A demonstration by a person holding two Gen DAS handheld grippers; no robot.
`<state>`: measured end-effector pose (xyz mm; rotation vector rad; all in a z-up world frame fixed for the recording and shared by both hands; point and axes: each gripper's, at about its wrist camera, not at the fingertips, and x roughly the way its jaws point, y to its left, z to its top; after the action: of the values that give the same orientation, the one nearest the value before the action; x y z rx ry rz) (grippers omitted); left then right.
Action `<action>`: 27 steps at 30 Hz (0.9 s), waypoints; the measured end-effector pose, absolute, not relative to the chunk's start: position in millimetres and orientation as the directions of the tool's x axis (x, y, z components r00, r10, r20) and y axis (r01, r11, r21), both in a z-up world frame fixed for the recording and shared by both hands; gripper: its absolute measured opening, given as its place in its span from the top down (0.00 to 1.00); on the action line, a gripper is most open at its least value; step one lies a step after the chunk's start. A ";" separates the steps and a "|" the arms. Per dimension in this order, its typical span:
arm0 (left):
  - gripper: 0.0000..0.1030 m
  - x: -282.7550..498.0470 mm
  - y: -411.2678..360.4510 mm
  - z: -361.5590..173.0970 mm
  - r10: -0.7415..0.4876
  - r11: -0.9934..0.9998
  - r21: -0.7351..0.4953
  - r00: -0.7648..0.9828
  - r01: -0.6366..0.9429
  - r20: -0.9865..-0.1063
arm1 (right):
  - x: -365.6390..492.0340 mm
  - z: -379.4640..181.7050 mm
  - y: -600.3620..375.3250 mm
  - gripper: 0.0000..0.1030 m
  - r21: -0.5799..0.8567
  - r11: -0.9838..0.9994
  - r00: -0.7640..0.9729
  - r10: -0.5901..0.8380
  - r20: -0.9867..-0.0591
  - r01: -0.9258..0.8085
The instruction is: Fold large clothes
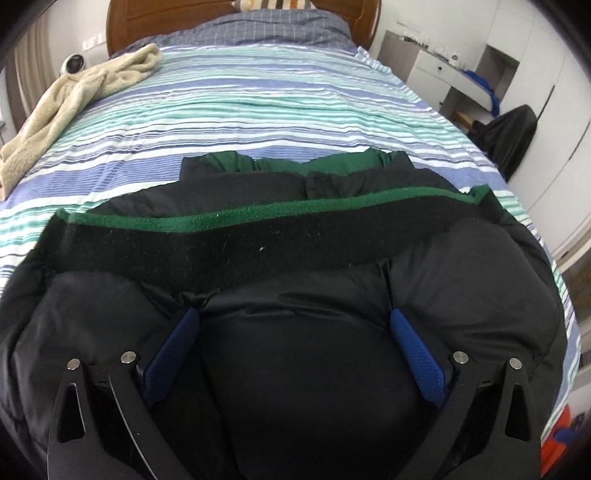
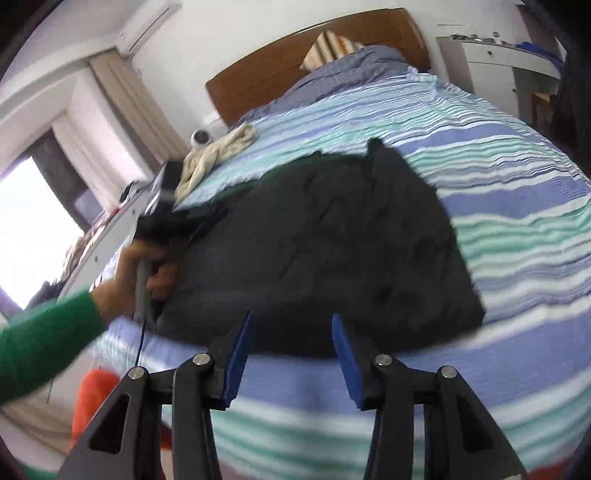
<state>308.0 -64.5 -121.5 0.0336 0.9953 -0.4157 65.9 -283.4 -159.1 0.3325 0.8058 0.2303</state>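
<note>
A: While the left gripper (image 1: pixel 295 332) sits low on the black puffer jacket (image 1: pixel 303 369), its blue pads (image 1: pixel 415 354) are spread wide with a padded bulge of the jacket bunched between them. Pads press into fabric on both sides. Wide apart but pinching the puff? Can't tell if it truly grips; logging it as spread with cloth in the gap.

B: Right gripper (image 2: pixel 291 354)?

A: Released. Blue pads (image 2: pixel 347 362) apart, nothing between them, hovering above the near edge of the bed, just short of the jacket's near hem. Frame is motion-blurred.

B: Jacket location?

A: Flat on the striped bedsheet (image 1: pixel 258 103), near end of the bed. In the left view, a black fuzzy band with green trim (image 1: pixel 258 216) crosses just past the pads, green lining shows beyond it. In the right view the jacket is one dark slab, the left hand (image 2: pixel 125 280) in a green sleeve (image 2: pixel 40 336) holds the other tool at its left edge.

B: Farther back?

A: Cream fleece blanket (image 1: pixel 74 99) on the left side of the sheet, apart from the jacket. Grey-blue checked duvet (image 1: pixel 273 29) at the head, striped pillow (image 2: pixel 334 48) against the wooden headboard (image 2: pixel 280 70). White cabinet (image 1: pixel 450 74) at right.
</note>
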 end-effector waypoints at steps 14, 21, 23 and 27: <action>0.00 253.4 -57.5 -126.3 -0.343 0.893 -0.125 0.474 0.433 -0.811 | 52.3 -144.8 -247.0 0.56 0.359 0.921 0.672 0.363 -0.645 -0.153; 0.06 235.1 -48.5 -107.9 -0.370 0.893 -0.162 0.479 0.420 -0.796 | 42.1 -146.0 -235.0 0.56 0.380 0.909 0.663 0.393 -0.637 -0.172; 0.06 219.0 -49.2 -102.4 -0.393 0.880 -0.169 0.481 0.444 -0.784 | 36.0 -144.8 -235.6 0.56 0.366 0.913 0.671 0.386 -0.634 -0.179; 0.04 206.1 -51.6 -116.0 -0.381 0.886 -0.151 0.502 0.438 -0.776 | 34.3 -152.2 -239.1 0.56 0.380 0.910 0.658 0.391 -0.643 -0.168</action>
<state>206.1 -51.6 -116.0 0.0682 0.9198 -0.4950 34.3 -239.1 -152.2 0.3004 0.7927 0.3217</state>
